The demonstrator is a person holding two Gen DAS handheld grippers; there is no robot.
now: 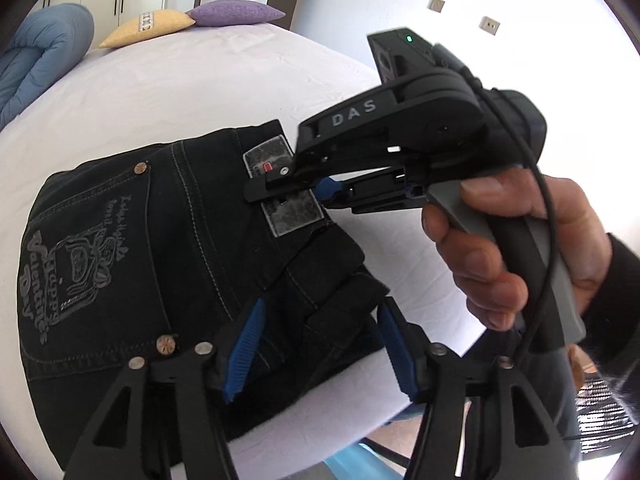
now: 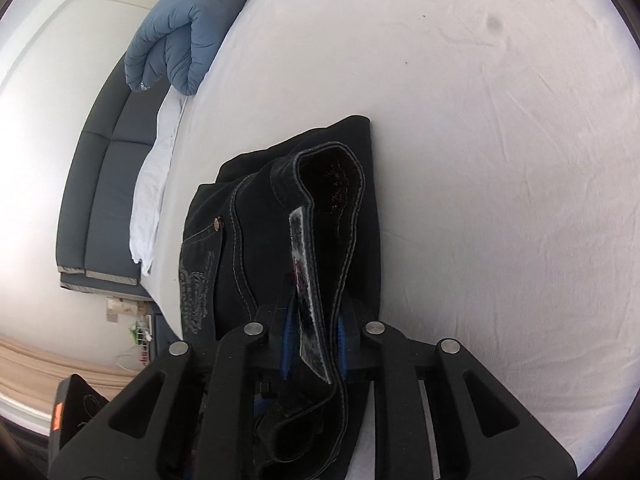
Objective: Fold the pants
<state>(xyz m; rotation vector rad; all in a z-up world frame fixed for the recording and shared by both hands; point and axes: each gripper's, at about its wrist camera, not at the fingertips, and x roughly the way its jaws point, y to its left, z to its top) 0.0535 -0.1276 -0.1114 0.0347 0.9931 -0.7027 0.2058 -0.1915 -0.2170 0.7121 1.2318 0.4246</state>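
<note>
Black jeans (image 1: 132, 240) lie folded on the white bed (image 1: 180, 88), back pocket with grey embroidery facing up. My left gripper (image 1: 316, 344) is open, its blue pads (image 1: 246, 344) either side of the folded leg layers near the bed's edge, not clamping them. My right gripper (image 1: 288, 184) is shut on the jeans' waistband at the grey patch label (image 1: 288, 212). In the right wrist view the waistband (image 2: 320, 264) runs between the blue pads (image 2: 286, 340) of the right gripper (image 2: 314, 340), lifted slightly off the bed (image 2: 500, 160).
A blue duvet roll (image 1: 36, 64), a yellow pillow (image 1: 148, 28) and a purple pillow (image 1: 236, 14) lie at the bed's far end. The bed's edge runs close to the jeans on my side. A grey sofa (image 2: 104, 200) stands beside the bed.
</note>
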